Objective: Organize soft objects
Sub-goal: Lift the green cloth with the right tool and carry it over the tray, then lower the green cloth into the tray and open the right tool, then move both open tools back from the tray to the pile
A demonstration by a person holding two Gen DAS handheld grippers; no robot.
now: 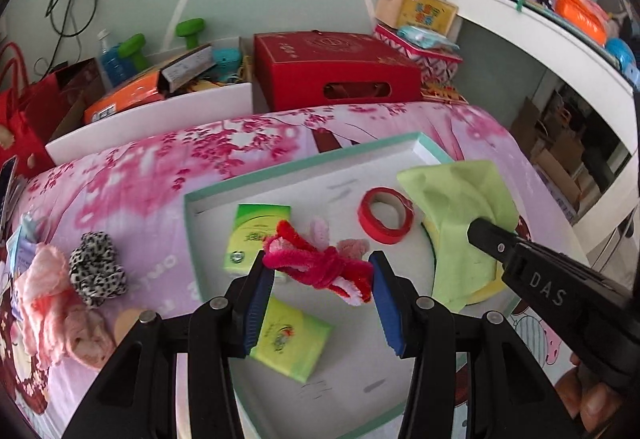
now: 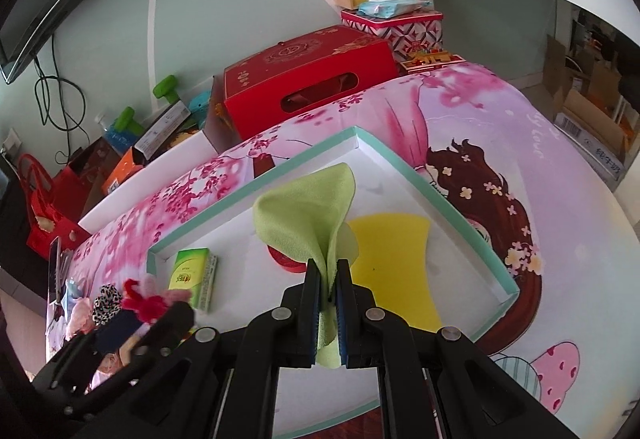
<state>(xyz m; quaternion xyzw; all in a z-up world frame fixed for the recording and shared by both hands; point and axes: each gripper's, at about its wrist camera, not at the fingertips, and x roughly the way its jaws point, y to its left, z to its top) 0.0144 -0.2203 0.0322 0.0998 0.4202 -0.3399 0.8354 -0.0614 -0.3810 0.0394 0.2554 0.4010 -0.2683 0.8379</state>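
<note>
Left gripper (image 1: 318, 271): it held a fuzzy red-and-pink chenille twist (image 1: 316, 265) between its blue pads, jaws pinching the two ends, and hung over the tray.
Right gripper (image 2: 329, 289): jaws clamped tight on a soft lime-green cloth (image 2: 308, 215), whose free corner stood up like a flag above the tray.
Under the cloth: a flat yellow sponge (image 2: 390, 263) lay on the tray floor, just beside the gripper.
Tray: a shallow white box lid with a mint-green rim (image 2: 448, 199) sat on the pink blossom-print bedsheet (image 1: 160, 167) and already held two green tissue packs (image 1: 256, 235), a red tape roll (image 1: 386, 215) and a pale pink plush piece (image 1: 352, 247).
Still outside: a leopard-print scrunchie (image 1: 98, 269) and a peach knitted bundle (image 1: 44, 279) waited on the sheet, left of the tray.
Doing it well: lower each piece until it rests on bare tray floor, probably, then release; dropping the cloth from up there risks draping it over the tape.
</note>
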